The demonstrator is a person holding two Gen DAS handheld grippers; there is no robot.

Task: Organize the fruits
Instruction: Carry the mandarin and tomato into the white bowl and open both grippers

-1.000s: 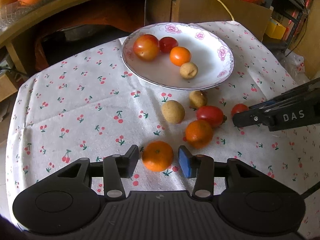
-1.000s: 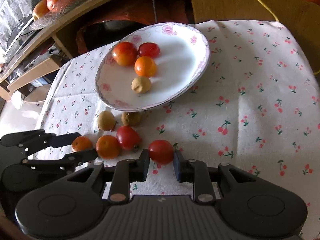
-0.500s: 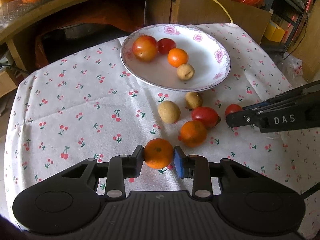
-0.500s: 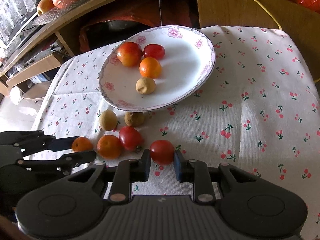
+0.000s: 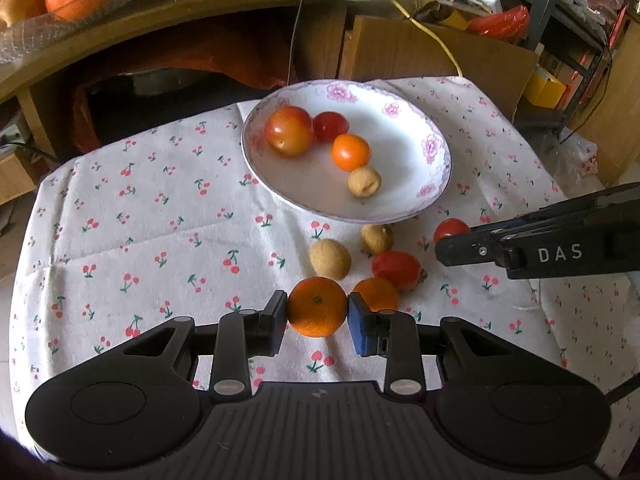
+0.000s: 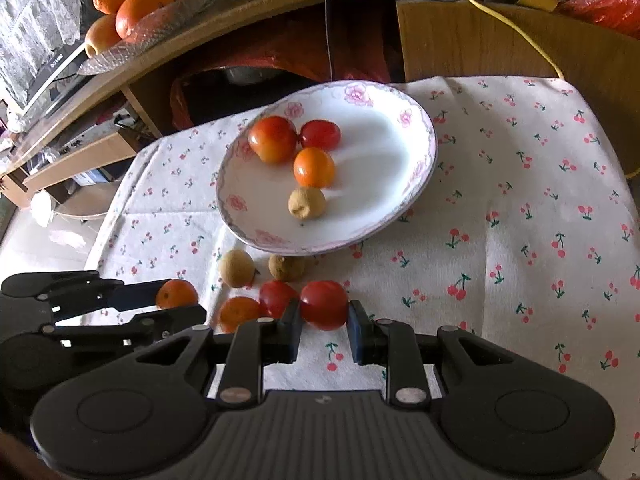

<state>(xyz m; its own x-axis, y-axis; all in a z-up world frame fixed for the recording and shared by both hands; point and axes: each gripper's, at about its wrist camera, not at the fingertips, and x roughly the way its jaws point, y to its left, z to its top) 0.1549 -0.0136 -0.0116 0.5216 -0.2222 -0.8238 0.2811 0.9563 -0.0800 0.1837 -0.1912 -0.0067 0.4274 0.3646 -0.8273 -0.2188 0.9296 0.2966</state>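
My left gripper is shut on a small orange mandarin and holds it above the cherry-print cloth. My right gripper is shut on a red tomato, lifted off the cloth; it shows in the left wrist view too. A white floral plate holds a large red-orange fruit, a red tomato, an orange and a brown longan. On the cloth lie two longans, a red tomato and a mandarin.
A wooden desk stands behind the table, with a glass dish of oranges on it. A wooden board, cables and a red bag are at the back right. The cloth's edges fall away left and right.
My left gripper closed on the mandarin and lifted it. My right gripper lifted the red tomato and both views pulled back from the plate.
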